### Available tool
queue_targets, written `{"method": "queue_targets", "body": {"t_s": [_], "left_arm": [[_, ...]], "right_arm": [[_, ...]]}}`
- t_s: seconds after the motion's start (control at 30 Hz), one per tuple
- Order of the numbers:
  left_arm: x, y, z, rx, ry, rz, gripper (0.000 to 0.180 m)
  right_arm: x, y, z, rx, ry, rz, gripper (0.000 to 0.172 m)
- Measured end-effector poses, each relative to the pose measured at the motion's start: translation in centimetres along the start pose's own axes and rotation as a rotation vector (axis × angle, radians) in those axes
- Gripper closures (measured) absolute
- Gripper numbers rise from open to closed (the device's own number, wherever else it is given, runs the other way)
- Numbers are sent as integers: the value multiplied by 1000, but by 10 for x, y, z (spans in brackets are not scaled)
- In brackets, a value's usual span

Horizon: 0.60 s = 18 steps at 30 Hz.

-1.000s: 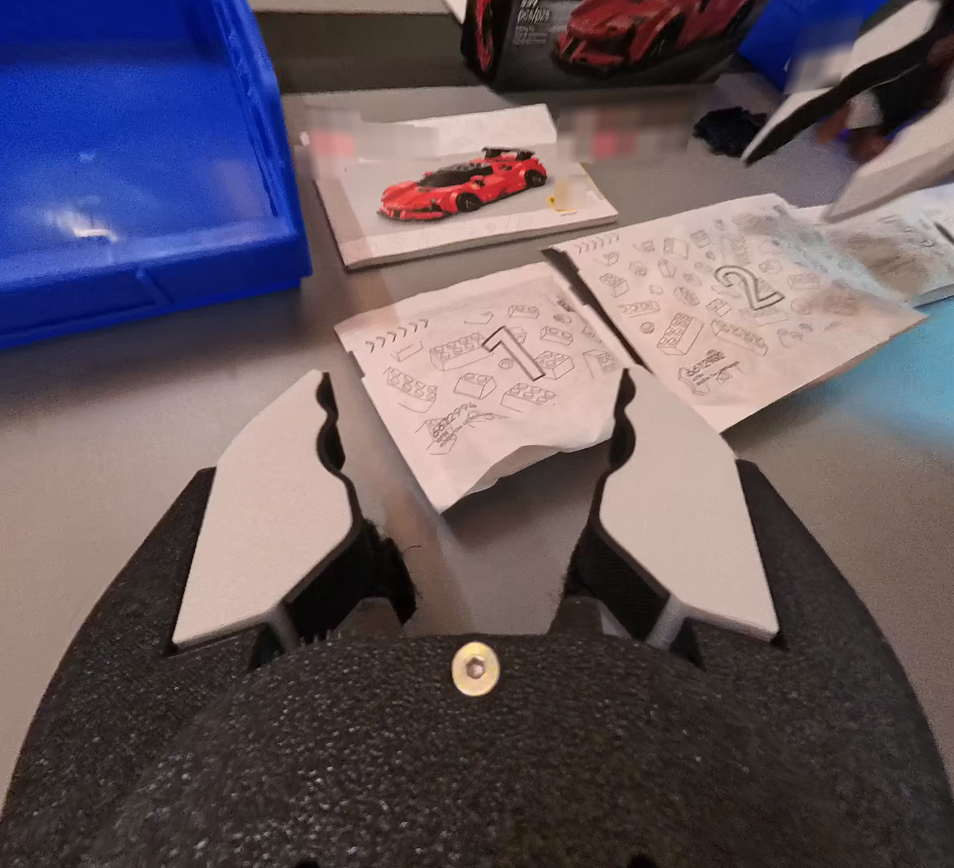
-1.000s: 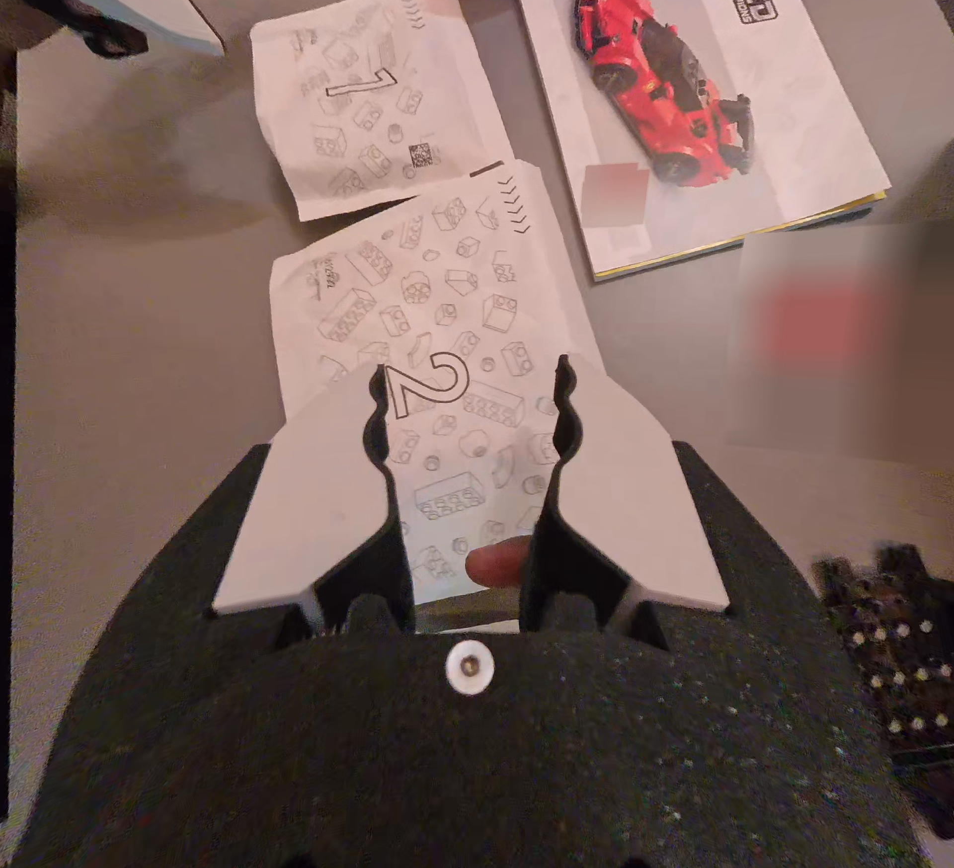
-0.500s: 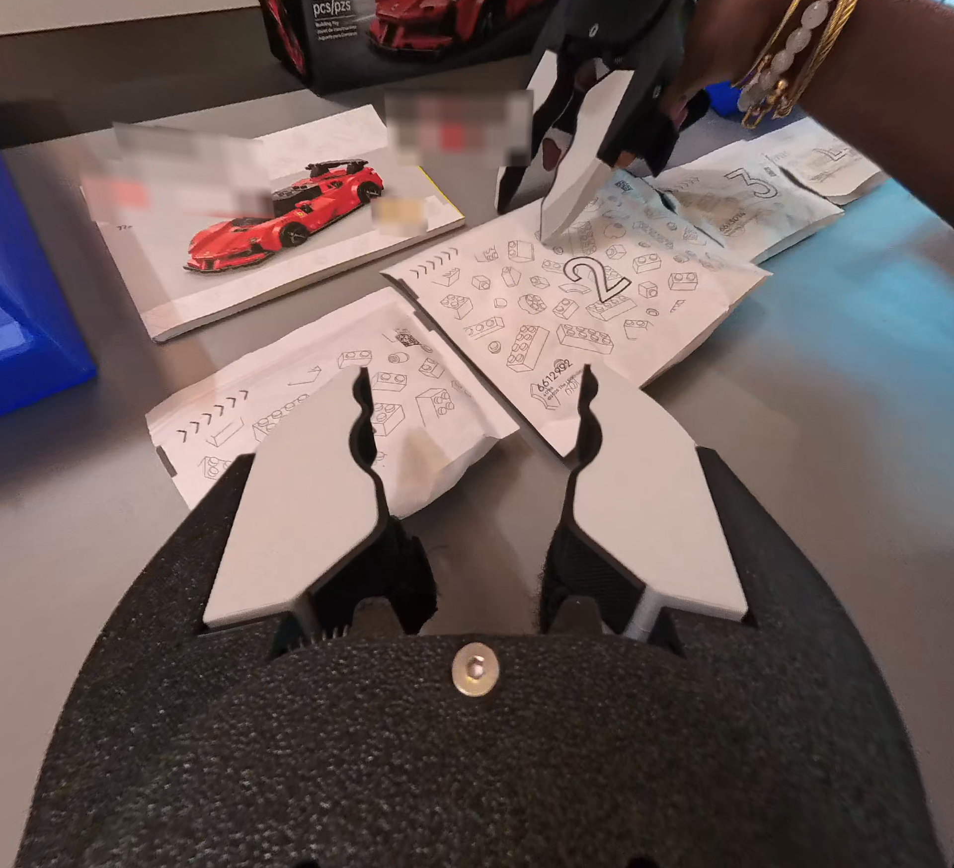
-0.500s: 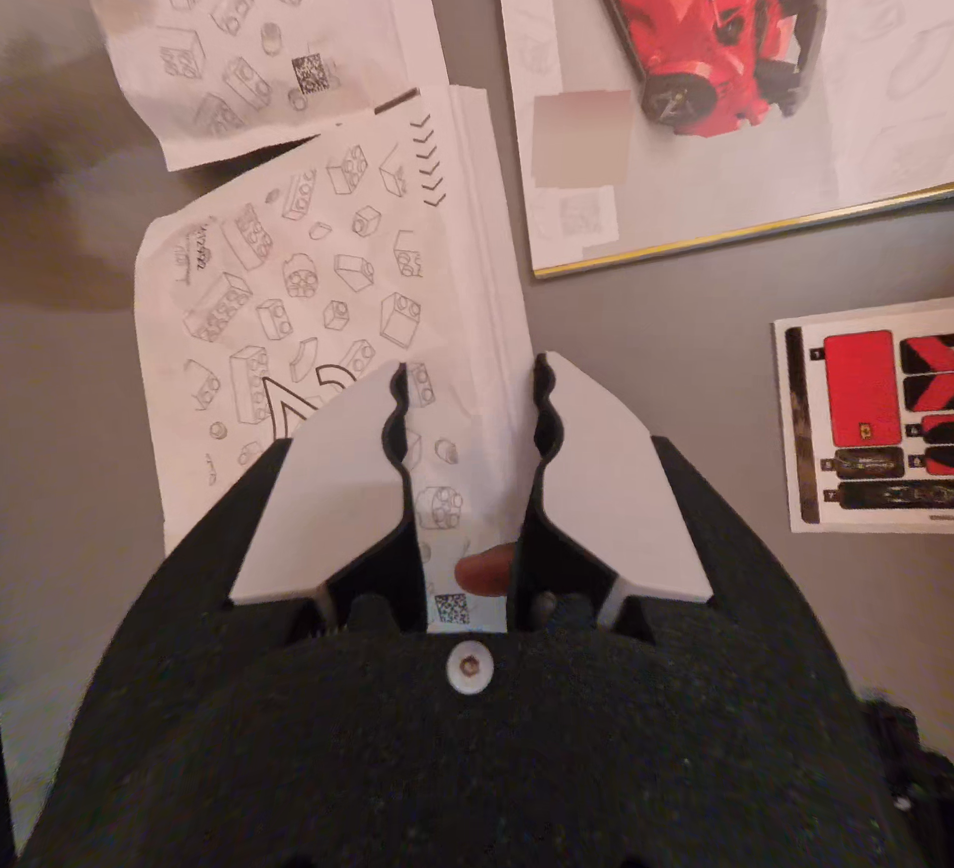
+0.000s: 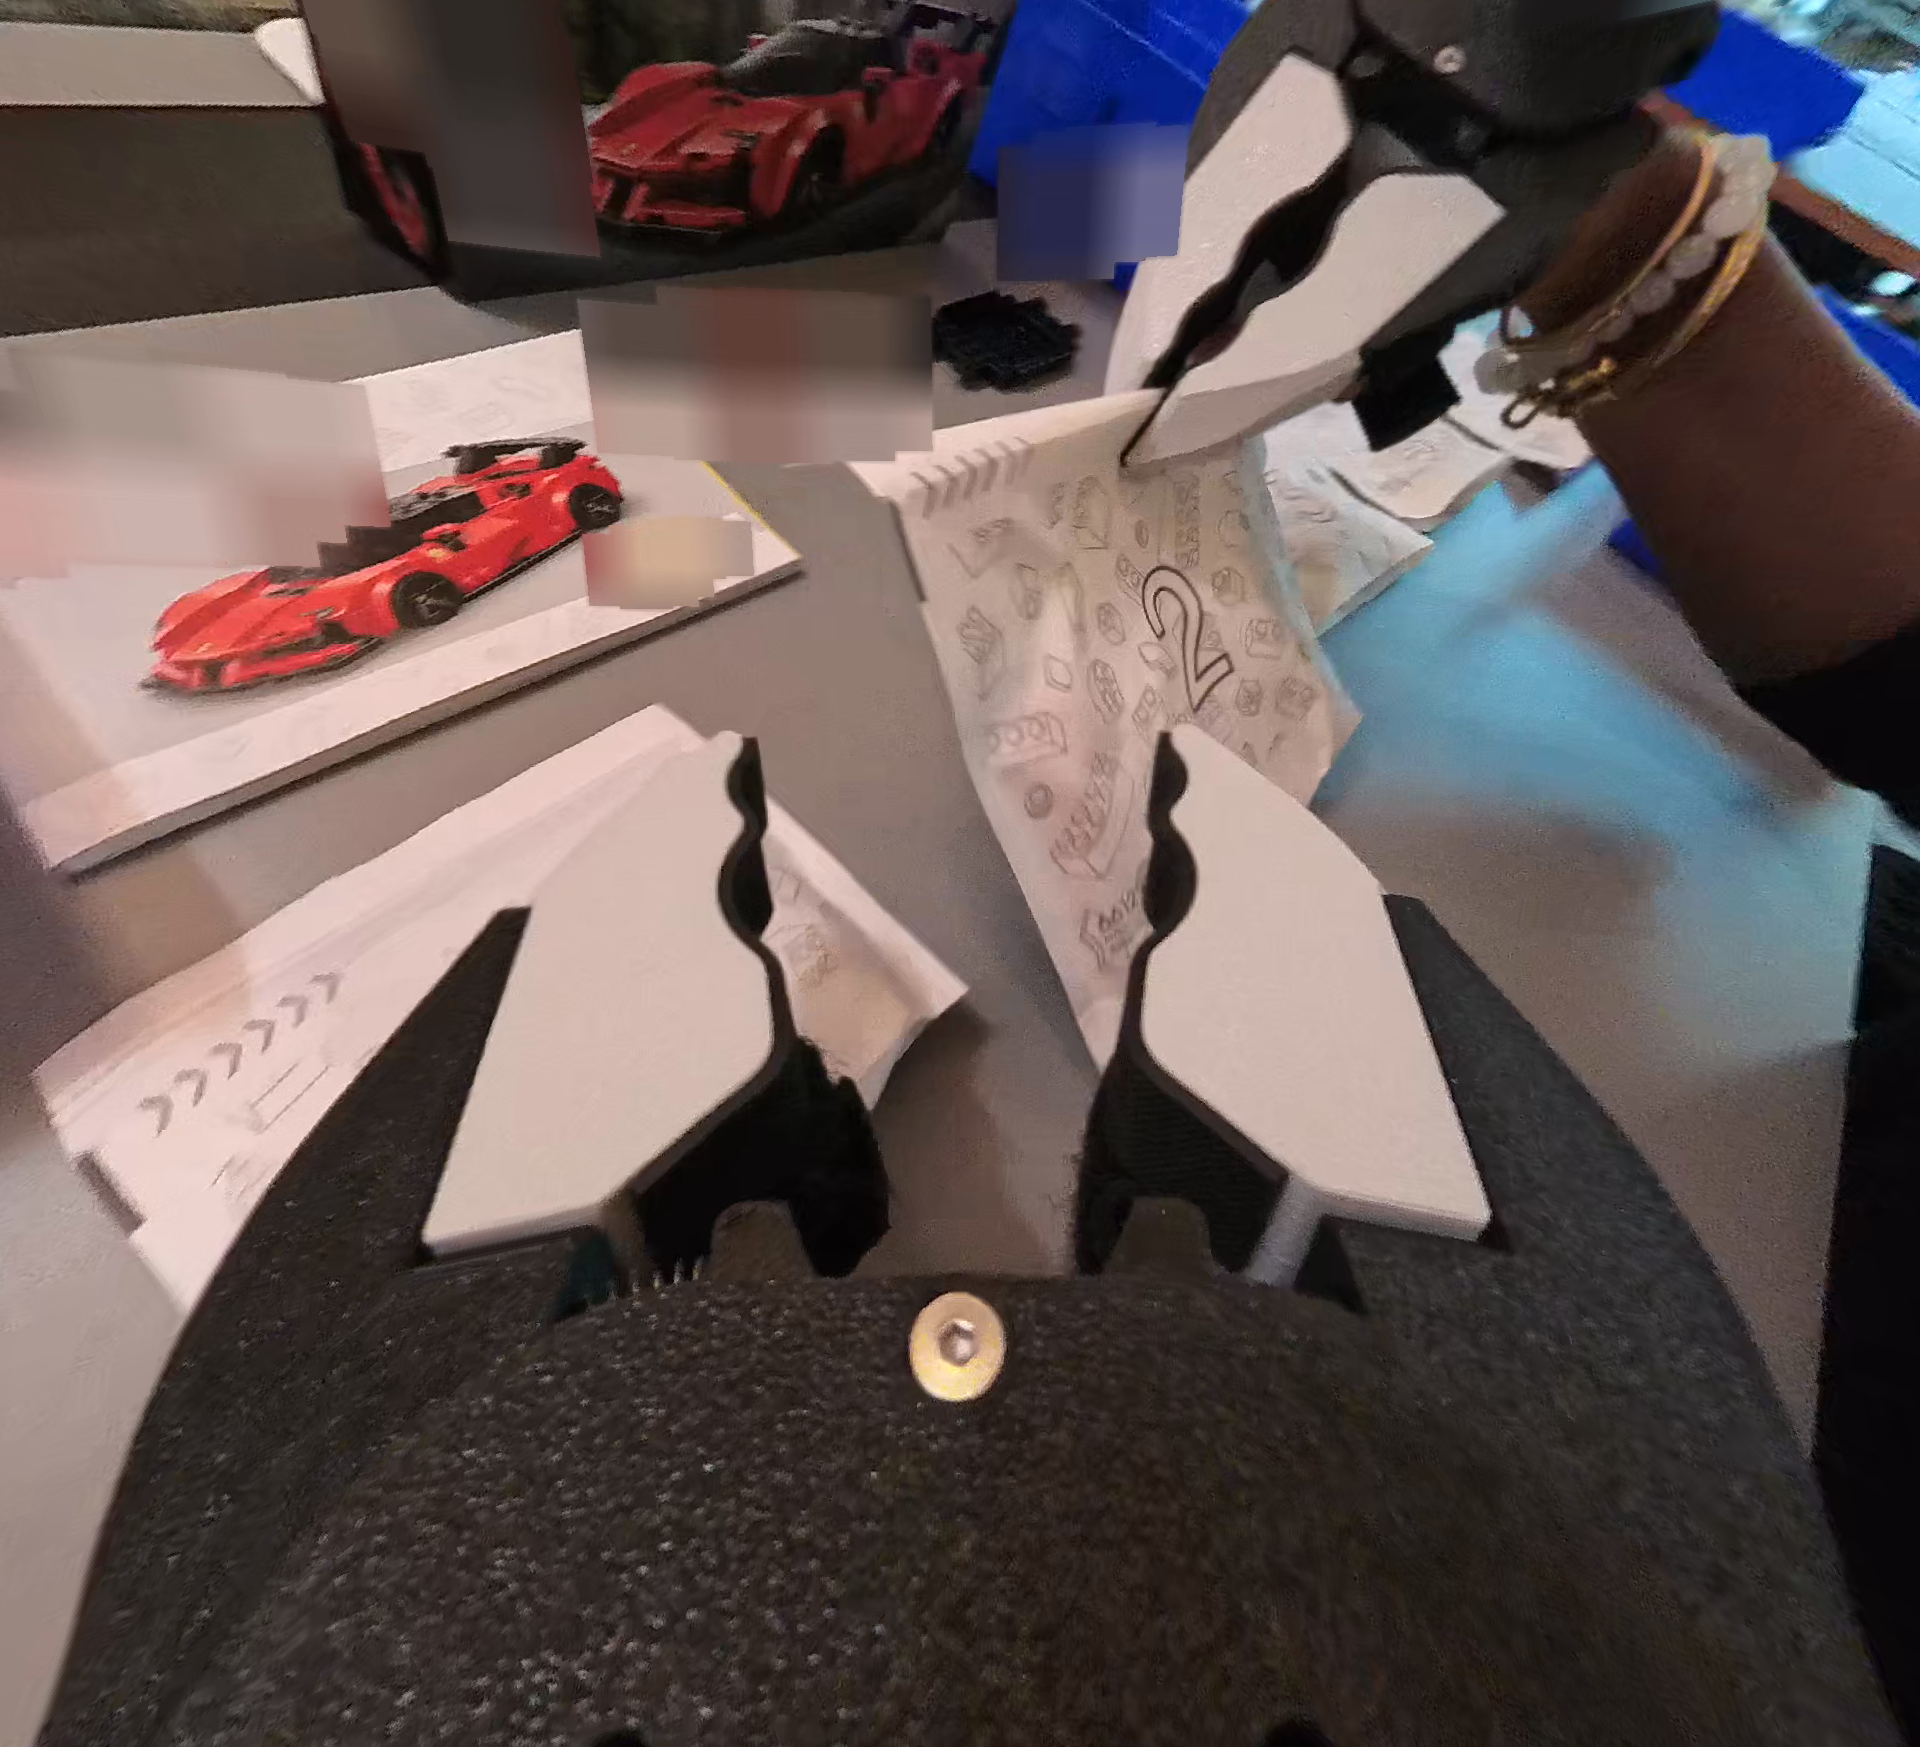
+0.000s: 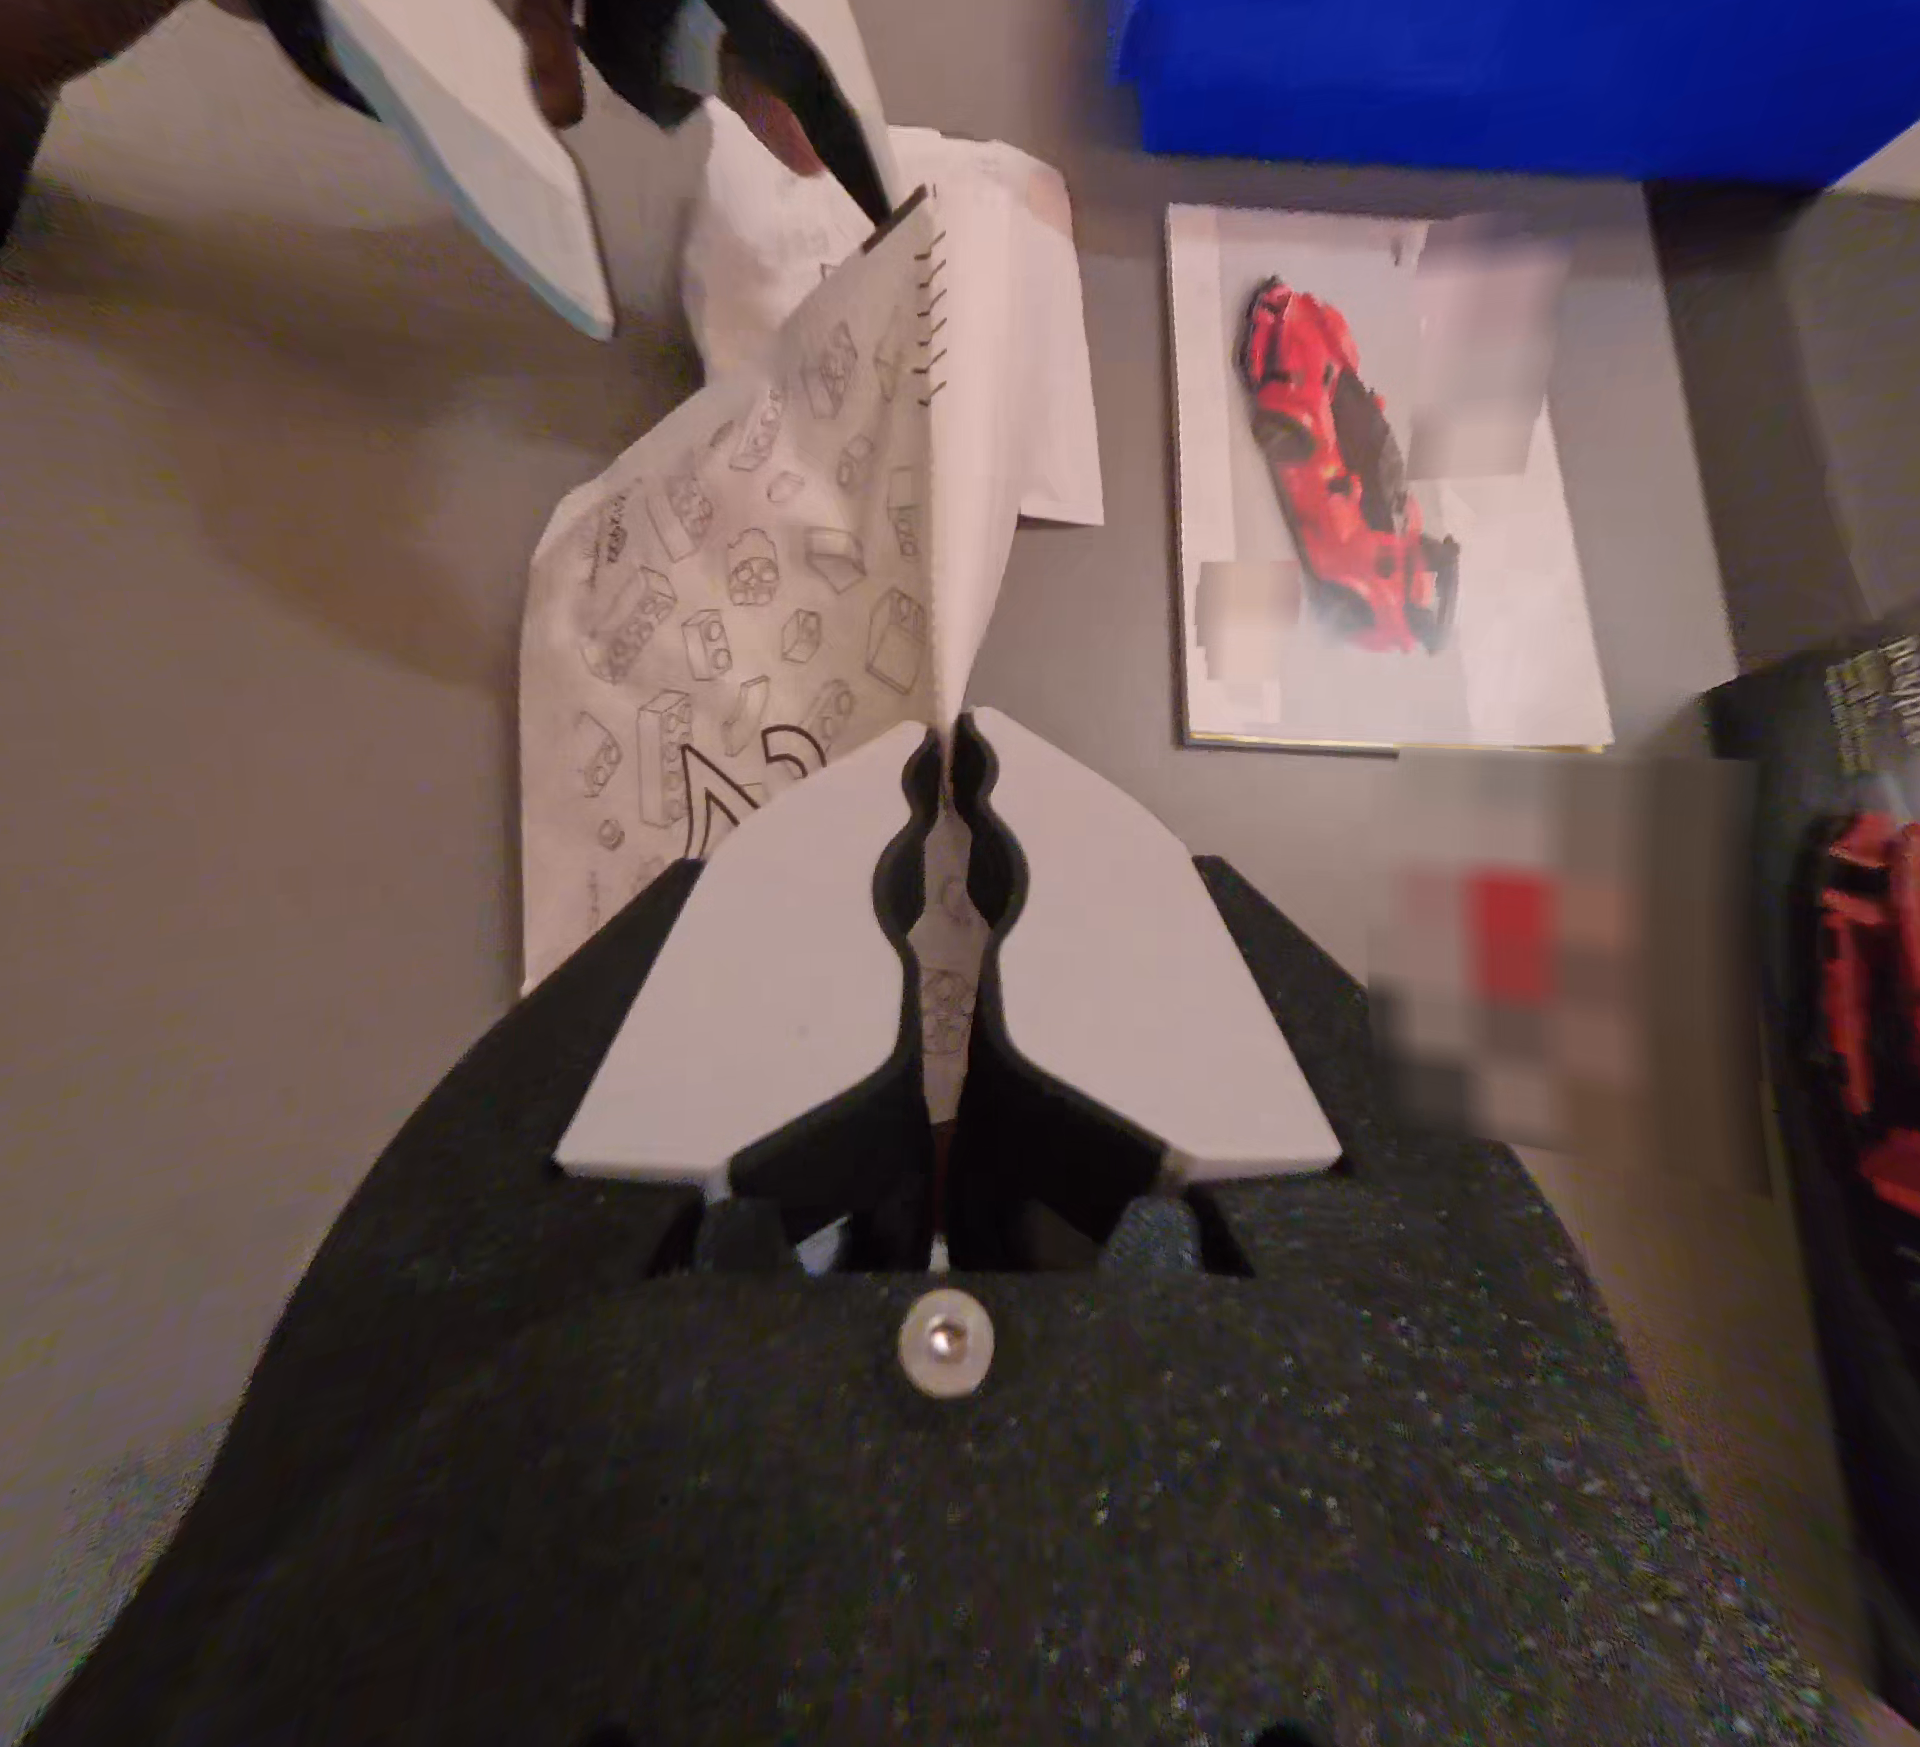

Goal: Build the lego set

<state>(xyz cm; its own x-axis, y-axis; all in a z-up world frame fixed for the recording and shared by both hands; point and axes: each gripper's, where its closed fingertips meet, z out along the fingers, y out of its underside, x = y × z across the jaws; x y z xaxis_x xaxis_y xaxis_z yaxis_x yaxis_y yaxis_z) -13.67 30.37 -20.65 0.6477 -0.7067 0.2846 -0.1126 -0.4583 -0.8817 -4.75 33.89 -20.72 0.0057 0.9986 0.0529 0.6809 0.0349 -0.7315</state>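
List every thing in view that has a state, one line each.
Right claw: shut, pinching the edge of the second bag.
Left claw: open, empty.
Second bag: sealed, lifted by one edge, lower end near table.
First bag: flat on table.
Booklet: closed, flat.
Box: standing upright.

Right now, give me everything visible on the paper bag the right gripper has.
The paper bag is white, thin and crinkled, printed with grey brick outlines, a row of arrow marks and a large outlined numeral. The right gripper is shut on its flat top edge, pads pressing both sides. It hangs lifted and tilted, its lower end near the open left gripper, above the grey table. Another bag lies flat nearby.
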Motion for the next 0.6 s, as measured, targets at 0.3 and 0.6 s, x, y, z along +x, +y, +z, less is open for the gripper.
{"method": "queue_targets", "body": {"t_s": [0.3, 0.6], "left_arm": [[44, -28, 11, 190, 334, -31, 171], [79, -29, 4, 182, 348, 308, 180]], "right_arm": [[-38, -23, -29, 37, 195, -176, 168], [-60, -56, -52, 145, 16, -137, 140]]}}
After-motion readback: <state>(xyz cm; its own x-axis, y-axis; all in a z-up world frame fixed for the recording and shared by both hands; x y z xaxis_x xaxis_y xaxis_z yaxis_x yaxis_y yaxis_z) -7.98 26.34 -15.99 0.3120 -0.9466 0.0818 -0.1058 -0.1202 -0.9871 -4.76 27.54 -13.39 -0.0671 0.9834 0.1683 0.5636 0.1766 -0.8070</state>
